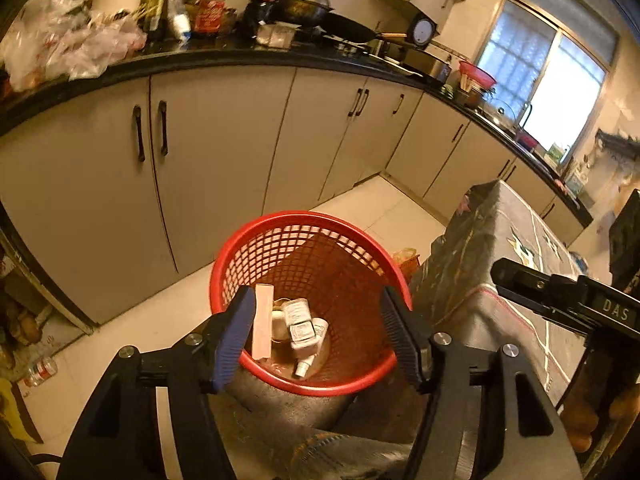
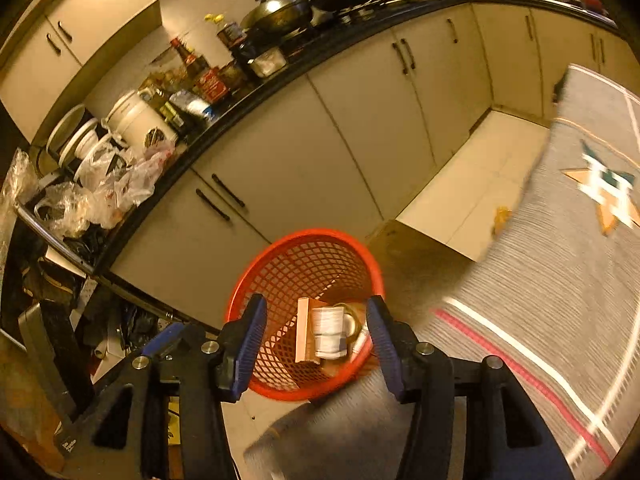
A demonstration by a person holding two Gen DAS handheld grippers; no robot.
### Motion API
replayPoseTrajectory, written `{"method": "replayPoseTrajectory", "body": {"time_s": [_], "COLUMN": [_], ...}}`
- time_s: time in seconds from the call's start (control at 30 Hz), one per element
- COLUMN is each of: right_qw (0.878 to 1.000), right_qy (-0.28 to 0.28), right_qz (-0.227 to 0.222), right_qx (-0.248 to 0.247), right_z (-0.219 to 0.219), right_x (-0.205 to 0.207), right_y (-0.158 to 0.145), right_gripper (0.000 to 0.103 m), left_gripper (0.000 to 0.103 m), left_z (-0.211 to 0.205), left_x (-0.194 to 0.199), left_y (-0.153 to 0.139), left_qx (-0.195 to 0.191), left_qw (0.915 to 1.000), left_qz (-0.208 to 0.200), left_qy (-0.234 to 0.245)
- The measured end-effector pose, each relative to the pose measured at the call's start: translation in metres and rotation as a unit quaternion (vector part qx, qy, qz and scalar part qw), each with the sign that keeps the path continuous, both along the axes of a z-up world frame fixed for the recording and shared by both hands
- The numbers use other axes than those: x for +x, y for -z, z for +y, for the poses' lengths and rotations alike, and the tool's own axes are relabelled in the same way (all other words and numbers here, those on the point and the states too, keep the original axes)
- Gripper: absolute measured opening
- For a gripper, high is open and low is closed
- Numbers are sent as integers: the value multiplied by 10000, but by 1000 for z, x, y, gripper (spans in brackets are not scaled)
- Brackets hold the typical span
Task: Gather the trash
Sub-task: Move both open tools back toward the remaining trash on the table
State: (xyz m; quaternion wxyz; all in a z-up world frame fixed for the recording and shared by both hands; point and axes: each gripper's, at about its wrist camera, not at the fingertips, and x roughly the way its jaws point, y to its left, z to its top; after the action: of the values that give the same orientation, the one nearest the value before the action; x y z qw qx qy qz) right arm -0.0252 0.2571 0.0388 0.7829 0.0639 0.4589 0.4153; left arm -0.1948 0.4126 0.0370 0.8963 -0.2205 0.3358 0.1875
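- The left gripper (image 1: 318, 338) hangs with its jaws spread wide and nothing between them; the right gripper (image 2: 316, 346) is likewise spread and holds nothing.
- Directly ahead of and below both claws stands a red mesh basket (image 1: 240, 248) on the floor (its rim shows between each pair of fingers).
- Inside it, framed by the left fingers, lie a pale pink box (image 1: 263, 322), small white bottles (image 1: 300, 322) and a white tube (image 1: 310, 356).
- To the right of the claws sits a grey patterned cloth (image 1: 500, 240) over a table.
- Farther ahead, beyond the basket, cream cabinets (image 1: 224, 140) run beneath a dark countertop (image 1: 224, 54).
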Motion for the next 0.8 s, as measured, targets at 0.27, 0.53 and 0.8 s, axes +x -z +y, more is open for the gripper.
{"method": "replayPoseTrajectory", "body": {"time_s": [0.27,0.53,0.8], "right_qw": [9988,9953,9900], "right_qy": [340,693,1140], "right_qz": [-295,-618,-756], "right_qx": [174,259,342], "right_z": [-67,-138,-209], "right_x": [-25,-51,-66], "right_y": [-22,-39,-46], "right_gripper": [62,66,69], "left_gripper": [69,71,74], "left_z": [-46,-103,-166], "left_x": [-3,-8,-10], "left_y": [-29,-56,-74], "left_qx": [608,953,1399], "left_qw": [9980,9942,9855], "left_qz": [30,-116,-231], "left_qy": [149,478,932]}}
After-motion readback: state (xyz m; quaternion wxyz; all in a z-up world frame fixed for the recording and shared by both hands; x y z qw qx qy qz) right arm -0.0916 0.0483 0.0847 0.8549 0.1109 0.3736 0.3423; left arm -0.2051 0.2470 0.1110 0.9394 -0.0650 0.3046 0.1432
